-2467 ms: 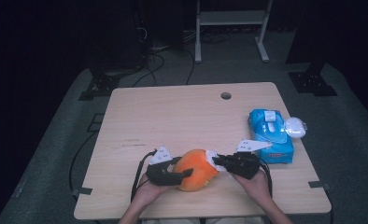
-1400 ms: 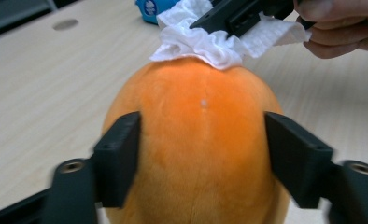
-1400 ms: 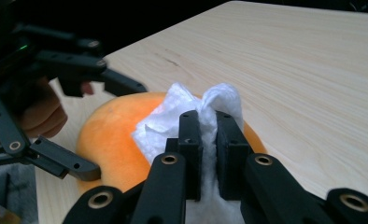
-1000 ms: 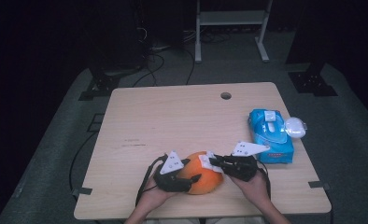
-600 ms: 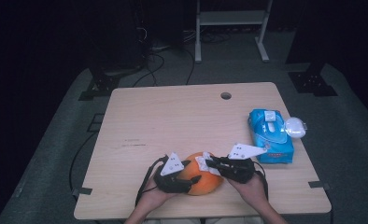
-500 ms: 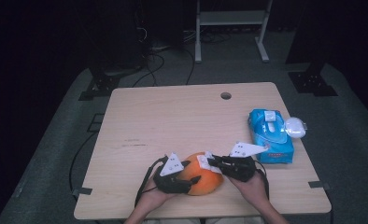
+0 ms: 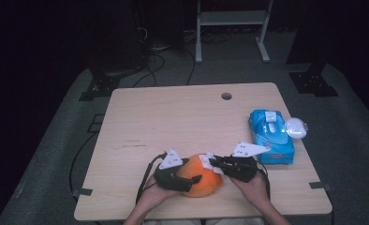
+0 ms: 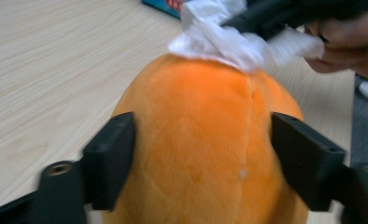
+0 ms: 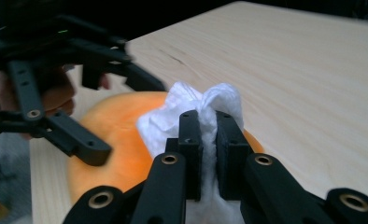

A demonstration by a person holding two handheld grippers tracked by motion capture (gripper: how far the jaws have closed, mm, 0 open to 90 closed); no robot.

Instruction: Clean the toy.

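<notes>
Both hands slid lower; left gripper [image 8: 201, 158] just loosened around the orange toy [image 8: 205, 154]. Right gripper [image 9: 208, 154] pinches a tissue [image 9: 191, 105], wiping half done.

1. I count one orange plush toy [image 7: 202, 177] near my edge of the table.
2. One crumpled white wipe [image 7: 206, 161], touching the toy's top.
3. One blue pack of wipes [image 7: 271, 136] at the right.
4. One small white round object [image 7: 296, 127] just beside that pack.
5. Two grippers: left gripper [image 7: 182, 180], right gripper [image 7: 216, 163].
6. One wooden table [image 7: 173, 117], with one round hole [image 7: 226, 96].
</notes>
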